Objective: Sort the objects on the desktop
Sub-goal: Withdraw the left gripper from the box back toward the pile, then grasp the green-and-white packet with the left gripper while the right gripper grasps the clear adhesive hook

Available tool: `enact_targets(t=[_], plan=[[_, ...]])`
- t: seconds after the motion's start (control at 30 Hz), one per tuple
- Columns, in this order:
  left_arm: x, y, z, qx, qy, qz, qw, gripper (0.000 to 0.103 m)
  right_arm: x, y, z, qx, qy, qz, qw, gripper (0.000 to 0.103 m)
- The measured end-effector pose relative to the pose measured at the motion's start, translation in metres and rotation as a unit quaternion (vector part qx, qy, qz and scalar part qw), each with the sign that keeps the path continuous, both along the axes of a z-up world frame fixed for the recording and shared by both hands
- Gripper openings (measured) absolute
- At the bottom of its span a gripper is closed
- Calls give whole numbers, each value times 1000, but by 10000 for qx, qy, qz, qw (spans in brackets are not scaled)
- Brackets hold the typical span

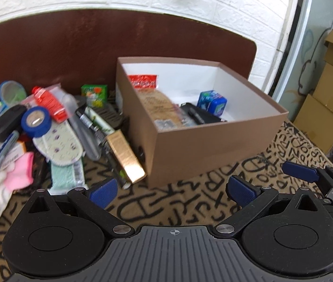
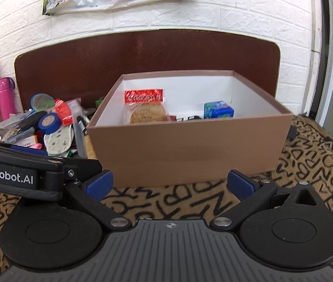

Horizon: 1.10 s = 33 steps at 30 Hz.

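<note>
Brown cardboard box [image 1: 213,150], white inside, stands open on a tan cloth [image 1: 190,202] printed with black letters; a dark brown board [image 1: 72,47] rises behind it against a white brick-pattern wall [image 2: 190,18]. Inside the box: a packet of round biscuits [image 2: 146,111] with a red label at 9 o'clock, a blue tin [image 2: 218,110] at 3 o'clock, and a black item between them, too blurred to identify.

The unsorted pile lies just beside the box at its 9 o'clock side. Visible in it: a roll of blue tape [image 1: 35,122], a red tube [image 1: 50,104], a green carton [image 1: 94,95], a gold box [image 1: 126,156] touching the box wall, a patterned insole [image 1: 59,143], a black marker [image 1: 90,122], and a pink-and-white glove [image 1: 8,181] at 7 o'clock.

A pink bottle [image 2: 5,96] stands upright at the far 9 o'clock edge of the right wrist view.

The left gripper [image 1: 171,192] hovers over the cloth at 6 o'clock of the box, fingers spread wide, grasping nothing. The right gripper [image 2: 170,185] is likewise spread wide and empty, facing the box's near wall. Each gripper appears at the edge of the other's view.
</note>
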<state>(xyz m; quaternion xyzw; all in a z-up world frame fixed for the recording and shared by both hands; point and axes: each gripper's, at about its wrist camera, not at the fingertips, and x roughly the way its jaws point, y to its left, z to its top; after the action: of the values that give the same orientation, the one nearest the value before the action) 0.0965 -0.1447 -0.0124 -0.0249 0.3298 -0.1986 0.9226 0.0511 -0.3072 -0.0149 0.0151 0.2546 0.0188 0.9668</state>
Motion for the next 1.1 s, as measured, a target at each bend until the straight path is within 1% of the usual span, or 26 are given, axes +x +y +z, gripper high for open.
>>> enact_targets(t=[0.3, 0.4, 0.5, 0.63, 0.77, 0.9, 1.1], plan=[[-15, 23, -14, 14, 195, 129, 9997, 103, -11, 19, -13, 89, 222, 125, 9996, 103], [-21, 42, -22, -162, 228, 187, 9994, 103, -13, 28, -19, 153, 294, 310, 9990, 103], [-24, 66, -33, -394, 371, 292, 9981, 103, -13, 40, -28, 238, 427, 566, 9972, 103], [-20, 93, -46, -445, 545, 647, 9954, 103, -7, 60, -40, 165, 618, 868, 9942, 103], [-12, 109, -55, -425, 594, 820, 9940, 103, 0, 79, -49, 92, 755, 1178, 9901, 103], [-4, 117, -64, -436, 666, 828, 9934, 103, 5, 95, -56, 22, 821, 1412, 9866, 103], [12, 120, -71, -418, 643, 802, 9938, 97, 12, 106, -61, -5, 861, 1633, 9828, 101]])
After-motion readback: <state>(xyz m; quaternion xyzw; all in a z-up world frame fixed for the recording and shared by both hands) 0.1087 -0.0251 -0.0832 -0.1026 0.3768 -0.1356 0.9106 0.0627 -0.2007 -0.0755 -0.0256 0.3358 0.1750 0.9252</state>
